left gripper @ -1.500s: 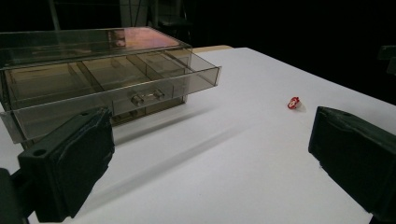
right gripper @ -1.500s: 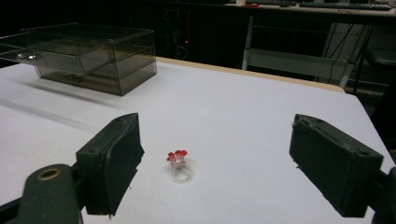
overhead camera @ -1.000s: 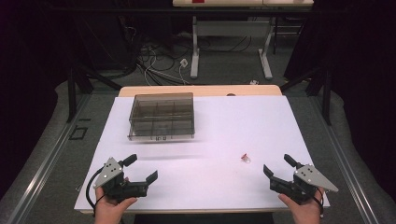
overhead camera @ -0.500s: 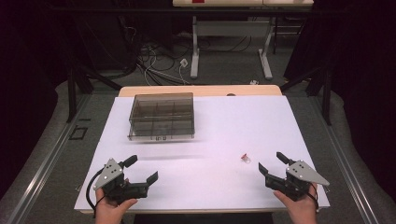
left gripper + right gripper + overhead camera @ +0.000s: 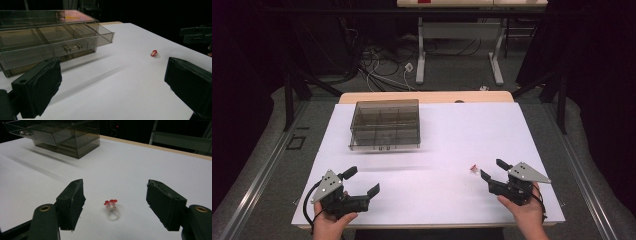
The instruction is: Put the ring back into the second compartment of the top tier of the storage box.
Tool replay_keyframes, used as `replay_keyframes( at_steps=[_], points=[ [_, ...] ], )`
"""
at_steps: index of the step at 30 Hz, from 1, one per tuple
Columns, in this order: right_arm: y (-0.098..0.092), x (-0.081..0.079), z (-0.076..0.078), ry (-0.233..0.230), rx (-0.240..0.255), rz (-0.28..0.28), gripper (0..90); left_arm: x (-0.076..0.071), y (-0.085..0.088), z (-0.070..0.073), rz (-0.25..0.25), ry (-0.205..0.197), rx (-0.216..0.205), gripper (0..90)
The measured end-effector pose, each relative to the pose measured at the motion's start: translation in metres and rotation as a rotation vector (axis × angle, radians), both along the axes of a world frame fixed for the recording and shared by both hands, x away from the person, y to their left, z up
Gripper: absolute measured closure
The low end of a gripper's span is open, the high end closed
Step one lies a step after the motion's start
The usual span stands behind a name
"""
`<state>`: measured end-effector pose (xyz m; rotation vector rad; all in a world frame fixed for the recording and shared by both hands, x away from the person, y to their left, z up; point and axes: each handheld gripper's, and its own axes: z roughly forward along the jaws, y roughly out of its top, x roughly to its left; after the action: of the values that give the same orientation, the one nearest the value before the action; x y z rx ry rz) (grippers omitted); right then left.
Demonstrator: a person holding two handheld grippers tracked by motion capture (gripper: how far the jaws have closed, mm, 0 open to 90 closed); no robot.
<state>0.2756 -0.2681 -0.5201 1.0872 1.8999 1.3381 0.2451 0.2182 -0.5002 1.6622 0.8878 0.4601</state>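
Ring not yet picked up, drawer box already open

A white desk (image 5: 437,150) was seen carrying a smoky clear drawer box (image 5: 385,123) at its far left, one drawer (image 5: 75,42) already drawn out and seemingly empty. The left gripper (image 5: 362,187) was held low near the front edge, fingers wide and empty. The right gripper (image 5: 493,170) was aimed at a small clear ring with a red top (image 5: 111,209), fingers wide to either side, nothing gripped. Grasping and stowing were judged to remain.
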Motion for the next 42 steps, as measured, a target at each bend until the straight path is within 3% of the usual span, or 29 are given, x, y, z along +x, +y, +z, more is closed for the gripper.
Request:
replay_keyframes(
  at_steps=[14, 19, 27, 42],
  points=[
    [0.015, 0.023, -0.003, -0.014, -0.034, 0.044, 30.0, 0.001, 0.001, -0.001, 0.007, 0.004, 0.000, 0.3],
    [0.020, 0.032, -0.007, 0.044, -0.034, 0.040, 31.8, 0.001, 0.002, -0.001, 0.009, 0.001, 0.009, 0.3],
    [0.028, 0.042, -0.013, 0.079, -0.065, 0.040, 34.9, 0.001, 0.003, -0.002, 0.003, 0.004, 0.004, 0.3],
    [0.032, 0.055, -0.022, 0.169, -0.064, 0.033, 42.2, 0.001, 0.003, -0.002, -0.008, -0.002, 0.013, 0.3]
  ],
)
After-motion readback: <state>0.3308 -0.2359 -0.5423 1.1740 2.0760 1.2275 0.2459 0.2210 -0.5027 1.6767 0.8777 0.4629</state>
